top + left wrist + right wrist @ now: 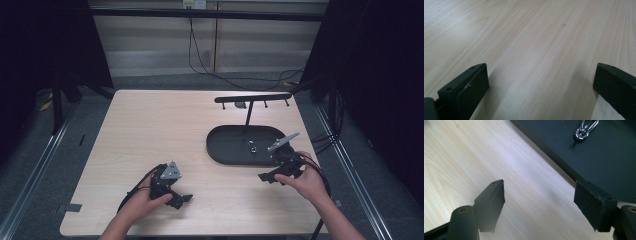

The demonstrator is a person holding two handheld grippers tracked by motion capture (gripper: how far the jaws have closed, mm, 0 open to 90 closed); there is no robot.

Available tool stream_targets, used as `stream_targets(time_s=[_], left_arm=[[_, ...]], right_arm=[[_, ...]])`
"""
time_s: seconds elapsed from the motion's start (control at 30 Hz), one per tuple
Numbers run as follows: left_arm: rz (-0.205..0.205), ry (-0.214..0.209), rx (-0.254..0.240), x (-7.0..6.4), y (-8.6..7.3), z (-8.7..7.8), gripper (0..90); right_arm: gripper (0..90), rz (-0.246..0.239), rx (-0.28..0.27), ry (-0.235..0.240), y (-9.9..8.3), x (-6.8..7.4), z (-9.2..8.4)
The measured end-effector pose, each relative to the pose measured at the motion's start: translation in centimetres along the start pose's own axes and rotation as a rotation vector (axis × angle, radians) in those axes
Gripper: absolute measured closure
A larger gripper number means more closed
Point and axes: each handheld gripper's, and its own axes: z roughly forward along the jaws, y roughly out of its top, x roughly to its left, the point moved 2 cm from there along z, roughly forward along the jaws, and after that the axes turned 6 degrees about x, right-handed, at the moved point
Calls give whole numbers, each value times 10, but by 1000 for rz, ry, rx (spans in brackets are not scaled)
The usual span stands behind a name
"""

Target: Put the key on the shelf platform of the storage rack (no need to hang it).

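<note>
A small silver clasp (252, 146) lies in a black oval tray (225, 145) right of the table's centre. In the right gripper view the clasp (584, 129) sits at the top, on the tray floor (604, 162). My right gripper (266, 177) is low over the wood just in front of the tray's near rim. Its jaws stand wide apart (539, 195) with nothing between them. My left gripper (183, 200) rests near the table's front edge, left of centre. It is open (541, 80) over bare wood.
A thin black post rises from the tray and carries a horizontal bar (252, 98) with several small hooks, at the far side. The light wooden table (150, 130) has edges on all sides. Cables trail from both grippers toward the front edge.
</note>
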Motion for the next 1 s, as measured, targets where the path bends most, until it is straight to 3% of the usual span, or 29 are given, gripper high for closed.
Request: stream_targets(time_s=[1.0], left_arm=[[1, 4, 0, 0, 0, 0, 0]], right_arm=[[246, -26, 11, 7, -44, 1, 13]])
